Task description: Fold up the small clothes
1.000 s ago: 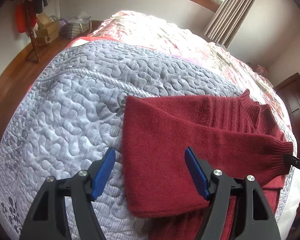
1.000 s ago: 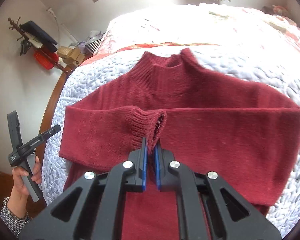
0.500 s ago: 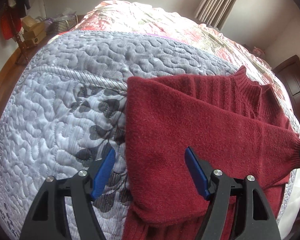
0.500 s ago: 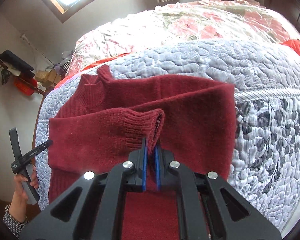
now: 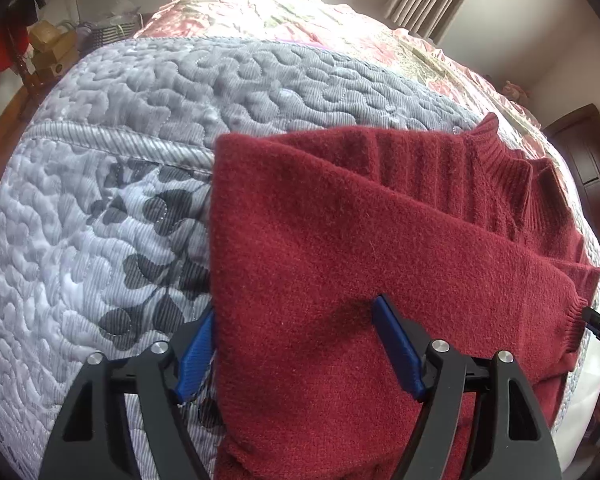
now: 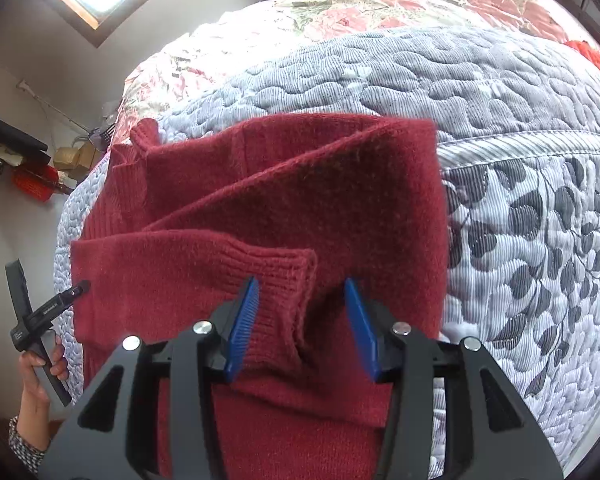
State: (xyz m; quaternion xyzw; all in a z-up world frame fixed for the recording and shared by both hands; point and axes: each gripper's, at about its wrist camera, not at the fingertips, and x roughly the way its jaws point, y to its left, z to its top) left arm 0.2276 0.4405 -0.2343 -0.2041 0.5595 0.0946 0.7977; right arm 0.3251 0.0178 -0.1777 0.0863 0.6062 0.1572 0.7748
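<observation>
The sweater (image 6: 300, 200) lies flat on the quilt (image 6: 500, 120), which covers the bed. One sleeve (image 6: 204, 264) is folded across the body, cuff (image 6: 288, 280) near the middle. The right gripper (image 6: 300, 320) stands over the cuff, jaws apart. The left gripper (image 5: 296, 344) straddles the sweater's left edge.

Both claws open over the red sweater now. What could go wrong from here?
1. The ribbed cuff lies loose between the open right claw fingers; withdrawing could snag it and undo the sleeve fold.
2. The left claw straddles the folded side edge of the red sweater; closing may pinch several layers or the quilt.
3. The sweater's lower part seems to drape past the bed edge, so it may slide.
</observation>
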